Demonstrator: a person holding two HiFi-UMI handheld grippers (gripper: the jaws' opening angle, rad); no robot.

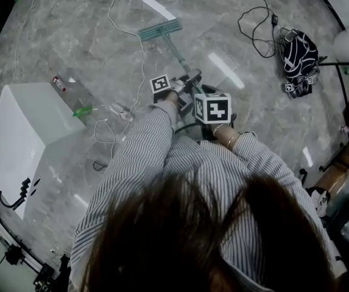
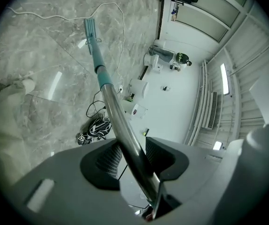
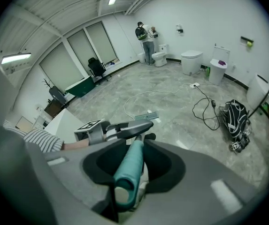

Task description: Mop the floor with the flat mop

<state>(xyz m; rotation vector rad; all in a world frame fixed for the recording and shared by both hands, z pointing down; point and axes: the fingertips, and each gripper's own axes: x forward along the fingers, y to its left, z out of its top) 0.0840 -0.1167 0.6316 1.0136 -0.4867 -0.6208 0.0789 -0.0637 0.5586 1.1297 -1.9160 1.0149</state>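
The flat mop's teal head (image 1: 160, 29) lies on the grey marble floor ahead of me. Its pole (image 1: 177, 53) slants back to both grippers. My left gripper (image 2: 130, 156) is shut on the silver part of the pole (image 2: 120, 121), and the mop head (image 2: 90, 29) shows far along it. Its marker cube (image 1: 160, 84) sits just left of the pole. My right gripper (image 3: 133, 156) is shut on the teal grip (image 3: 129, 168) at the pole's upper end, under its marker cube (image 1: 212, 107). The left gripper (image 3: 120, 130) shows just beyond it in the right gripper view.
A white cabinet (image 1: 28, 132) stands at the left with a bottle (image 1: 58, 84) beside it. A white cable (image 1: 125, 29) runs past the mop head. A black cable (image 1: 256, 26) and a black patterned bag (image 1: 297, 53) lie at the right. Toilets (image 3: 190, 60) and a person (image 3: 147, 39) are far off.
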